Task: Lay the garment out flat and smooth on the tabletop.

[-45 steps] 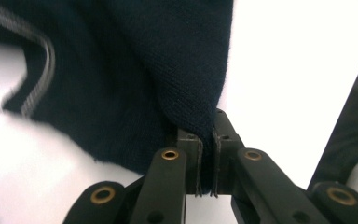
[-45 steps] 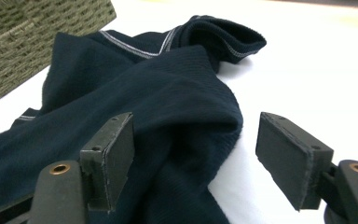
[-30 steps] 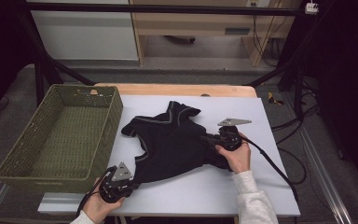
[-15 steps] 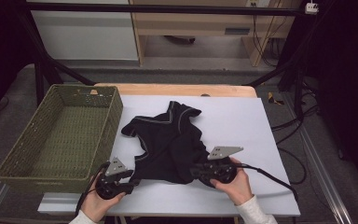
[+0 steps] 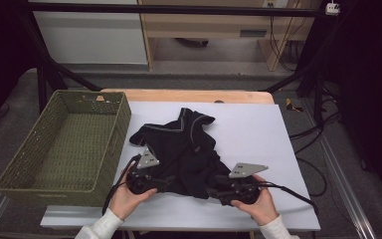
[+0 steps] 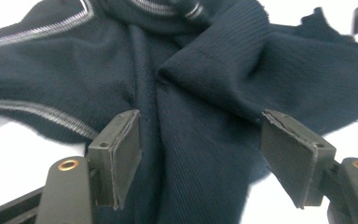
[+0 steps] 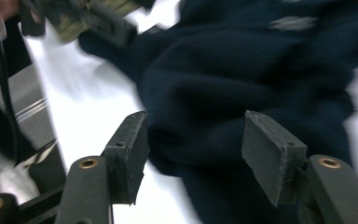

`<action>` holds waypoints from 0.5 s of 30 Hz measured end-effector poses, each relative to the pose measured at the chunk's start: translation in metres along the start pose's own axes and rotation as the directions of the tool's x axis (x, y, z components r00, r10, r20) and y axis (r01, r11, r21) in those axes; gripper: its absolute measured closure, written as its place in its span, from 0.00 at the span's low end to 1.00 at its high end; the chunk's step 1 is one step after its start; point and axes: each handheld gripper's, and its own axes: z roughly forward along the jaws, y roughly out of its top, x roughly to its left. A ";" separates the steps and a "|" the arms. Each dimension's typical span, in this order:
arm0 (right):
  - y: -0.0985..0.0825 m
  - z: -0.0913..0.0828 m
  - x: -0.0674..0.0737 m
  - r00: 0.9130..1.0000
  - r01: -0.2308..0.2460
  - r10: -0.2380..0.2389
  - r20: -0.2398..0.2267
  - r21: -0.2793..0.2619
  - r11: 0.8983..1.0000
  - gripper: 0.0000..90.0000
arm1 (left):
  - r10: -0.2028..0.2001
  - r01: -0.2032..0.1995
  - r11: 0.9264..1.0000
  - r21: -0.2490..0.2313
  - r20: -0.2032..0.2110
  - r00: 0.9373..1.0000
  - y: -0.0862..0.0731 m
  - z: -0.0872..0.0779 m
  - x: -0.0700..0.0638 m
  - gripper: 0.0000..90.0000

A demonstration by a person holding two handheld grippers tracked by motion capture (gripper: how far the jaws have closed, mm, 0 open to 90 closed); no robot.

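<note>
High view, risk: I judge the main danger to be a lopsided grab. My left gripper (image 5: 166,183) and right gripper (image 5: 210,191) both sit at the near hem of the dark sweater (image 5: 186,149), and if one bites a single layer while the other takes a thick fold, the sweater will twist or unfold when lifted.
High view, place: the sweater lies bunched on the white counter (image 5: 258,134), just right of the green basket (image 5: 62,144), its collar pointing away from me. A drag toward the basket could snag a sleeve on the basket's rim.
Left gripper view, state: my left gripper (image 6: 200,156) has just been opening; the jaws stand apart with a ridge of sweater (image 6: 205,93) between them, and the pads do not press it.
Left gripper view, look: dark navy ribbed knit, with pale grey trim lines along the seams, creased into a central fold.
Right gripper view, state: my right gripper (image 7: 193,154) has also just been opening; cloth lies between the jaws, ungripped.
Right gripper view, risk: this picture is blurred, so I cannot tell how many layers of sweater (image 7: 242,84) lie there; closing now might catch only the edge and slip.
</note>
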 end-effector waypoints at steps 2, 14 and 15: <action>-0.003 -0.013 -0.016 0.998 -0.032 0.033 0.055 -0.019 0.999 0.42 | -0.020 0.020 1.000 0.011 0.002 1.000 0.001 0.013 0.006 0.35; -0.040 0.001 -0.067 0.976 -0.190 0.180 0.120 0.077 0.979 0.54 | -0.013 0.013 0.991 0.131 -0.002 1.000 0.000 0.039 0.009 0.80; -0.040 0.003 -0.065 0.979 -0.186 0.177 0.101 0.088 0.979 0.61 | -0.015 0.014 0.990 0.138 0.005 1.000 0.001 0.037 0.009 0.86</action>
